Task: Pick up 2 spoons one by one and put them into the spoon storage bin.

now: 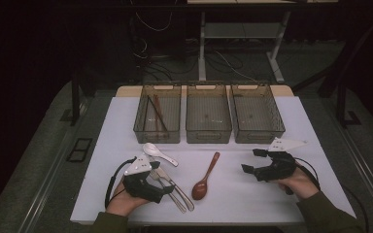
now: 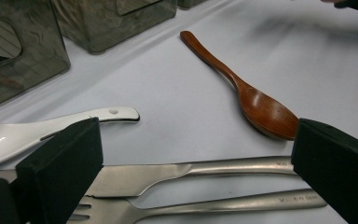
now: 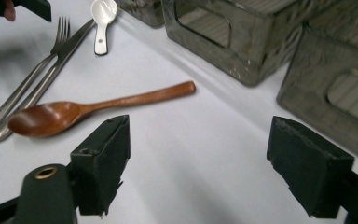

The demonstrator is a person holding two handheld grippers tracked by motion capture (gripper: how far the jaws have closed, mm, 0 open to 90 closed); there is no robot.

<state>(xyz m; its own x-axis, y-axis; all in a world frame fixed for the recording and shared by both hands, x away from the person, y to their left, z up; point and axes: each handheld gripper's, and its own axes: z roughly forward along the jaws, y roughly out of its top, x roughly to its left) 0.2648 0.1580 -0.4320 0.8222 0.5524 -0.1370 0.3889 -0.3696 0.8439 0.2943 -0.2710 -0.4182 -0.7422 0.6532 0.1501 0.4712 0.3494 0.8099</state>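
Two hand-held grippers hover over cutlery laid on a white-covered table.

The brown wooden spoon (image 1: 205, 177) lies in front of the middle one of three clear smoky plastic bins (image 1: 208, 120), bowl towards the person, handle pointing at that bin. To the spoon's left, the left gripper (image 2: 193, 172) stands wide open with nothing gripped, its black jaws straddling a steel table knife (image 2: 191, 171) and a steel fork (image 2: 205, 205) that lie side by side on the cloth; a white ceramic soup spoon (image 1: 157, 153) sits just beyond them. To the spoon's right, the right gripper (image 3: 214, 163) is spread wide and empty above bare cloth, its jaws aimed towards the spoon. Brown chopsticks (image 1: 157, 114) rest in the leftmost bin.
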